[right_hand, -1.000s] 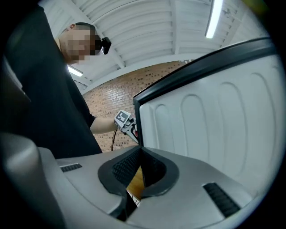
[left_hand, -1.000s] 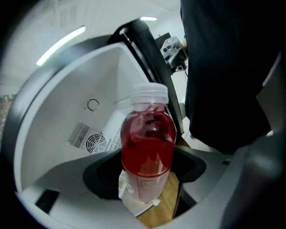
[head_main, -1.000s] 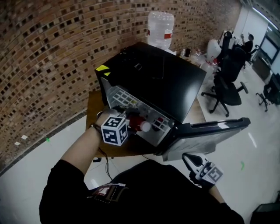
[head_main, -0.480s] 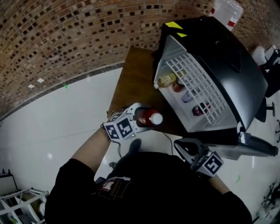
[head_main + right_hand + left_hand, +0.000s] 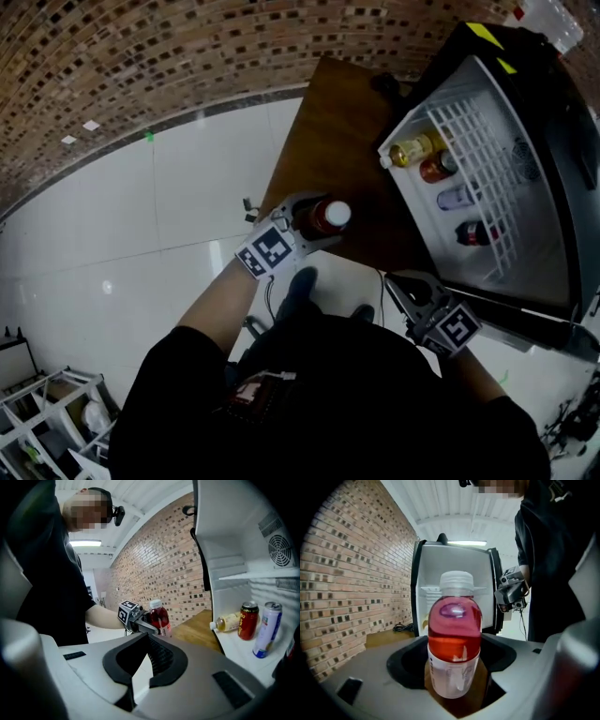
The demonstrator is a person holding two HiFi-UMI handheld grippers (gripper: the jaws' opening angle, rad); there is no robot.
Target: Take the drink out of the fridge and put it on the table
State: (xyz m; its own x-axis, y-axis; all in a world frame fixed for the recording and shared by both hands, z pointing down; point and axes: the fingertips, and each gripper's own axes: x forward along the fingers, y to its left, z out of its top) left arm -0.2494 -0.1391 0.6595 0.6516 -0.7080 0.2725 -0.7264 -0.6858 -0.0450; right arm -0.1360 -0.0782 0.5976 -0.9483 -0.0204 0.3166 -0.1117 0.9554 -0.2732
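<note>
The drink, a red bottle [image 5: 326, 217] with a white cap and a white label, stands upright in my left gripper [image 5: 314, 223], which is shut on its lower body [image 5: 453, 667]. It is over the near edge of the brown wooden table [image 5: 333, 131]; whether its base touches the wood is hidden. The open fridge [image 5: 525, 103] lies to the right, and in the left gripper view it is behind the bottle. My right gripper [image 5: 405, 286] hangs low by my body, open with nothing in it [image 5: 149, 644]. From it I see the held bottle [image 5: 159, 616].
Inside the fridge lie a yellow bottle [image 5: 412, 148], a red can [image 5: 436, 167], a pale can [image 5: 457, 197] and a dark red bottle [image 5: 478, 232] on a white wire shelf. A brick wall [image 5: 141, 47] runs behind the table. White floor [image 5: 141, 234] spreads left.
My left gripper has drawn the red bottle out of the fridge and carried it left over the table's near edge. My head has turned, so the fridge slid right. The right gripper stayed low.
</note>
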